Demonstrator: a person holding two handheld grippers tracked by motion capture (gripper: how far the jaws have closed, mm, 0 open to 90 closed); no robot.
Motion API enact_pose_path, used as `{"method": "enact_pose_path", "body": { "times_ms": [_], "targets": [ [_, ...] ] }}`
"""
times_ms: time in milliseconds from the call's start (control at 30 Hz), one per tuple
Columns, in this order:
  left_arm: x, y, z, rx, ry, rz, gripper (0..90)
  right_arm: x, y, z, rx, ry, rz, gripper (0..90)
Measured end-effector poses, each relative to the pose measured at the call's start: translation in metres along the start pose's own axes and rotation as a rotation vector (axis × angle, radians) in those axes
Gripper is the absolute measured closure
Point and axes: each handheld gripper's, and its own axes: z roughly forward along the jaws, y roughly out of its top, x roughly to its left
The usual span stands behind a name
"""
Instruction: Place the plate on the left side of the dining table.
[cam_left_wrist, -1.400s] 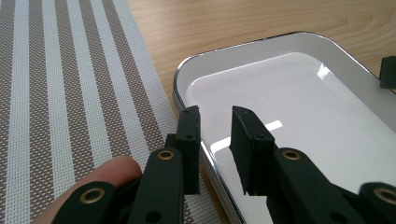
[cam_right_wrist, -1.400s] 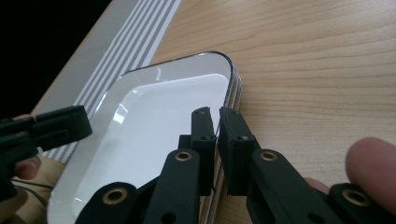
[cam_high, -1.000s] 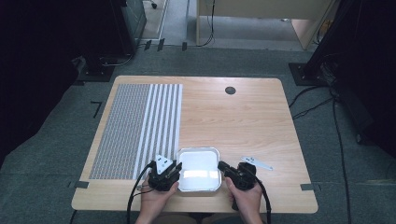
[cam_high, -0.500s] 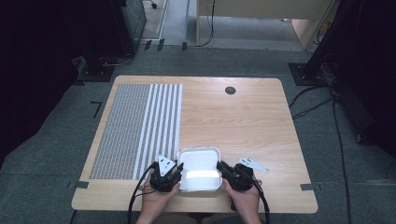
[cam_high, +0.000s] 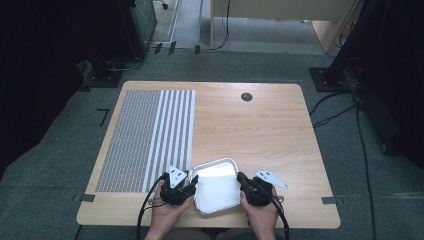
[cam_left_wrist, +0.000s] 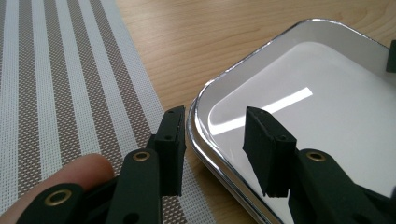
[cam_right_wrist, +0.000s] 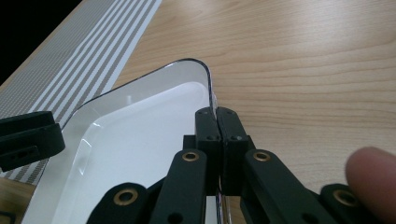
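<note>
Right gripper (cam_right_wrist: 217, 116) pinches shiny white rectangular metal tray (cam_high: 216, 187) rim at 3 o'clock; left gripper (cam_left_wrist: 215, 135), just opening, straddles rim at 9 unclamped—release evenly, tray flat on wooden counter (cam_high: 260, 130).

High view: above my side, looking forward and down over the whole table (cam_high: 280, 135). My two gripper views: close, low, facing each other across the shared tray (cam_left_wrist: 299, 88) at the near edge.

White shiny-rimmed tray (cam_high: 216, 187), empty, near table edge, just beside striped mat.
</note>
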Motion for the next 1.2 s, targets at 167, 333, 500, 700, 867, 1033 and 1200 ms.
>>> {"method": "enact_pose_path", "body": {
  "times_ms": [167, 333, 500, 700, 867, 1033, 1200],
  "targets": [
    [0.000, 0.001, -0.001, -0.005, 0.003, -0.005, 58.2, 0.000, 0.001, -0.004, -0.017, -0.025, 0.009, 89.8],
    [-0.001, 0.000, 0.000, 0.001, -0.007, -0.002, 57.9, -0.002, 0.001, -0.007, -0.019, -0.056, 0.038, 89.8],
    [-0.005, -0.002, 0.001, 0.008, -0.018, 0.008, 57.7, 0.003, -0.007, -0.014, -0.035, -0.080, 0.083, 89.8],
    [-0.008, -0.003, 0.001, 0.012, -0.042, 0.014, 56.9, 0.004, -0.018, -0.026, -0.059, -0.101, 0.127, 89.7],
    [-0.010, -0.007, 0.006, 0.039, -0.051, 0.025, 56.9, 0.007, -0.023, -0.032, -0.076, -0.108, 0.164, 89.1],
    [-0.014, -0.006, 0.006, 0.036, -0.024, 0.039, 58.3, 0.010, -0.031, -0.038, -0.104, -0.112, 0.249, 88.5],
    [-0.015, -0.003, 0.000, 0.010, -0.015, 0.030, 55.6, 0.009, -0.038, -0.038, -0.137, -0.103, 0.319, 89.3]
  ]
}}
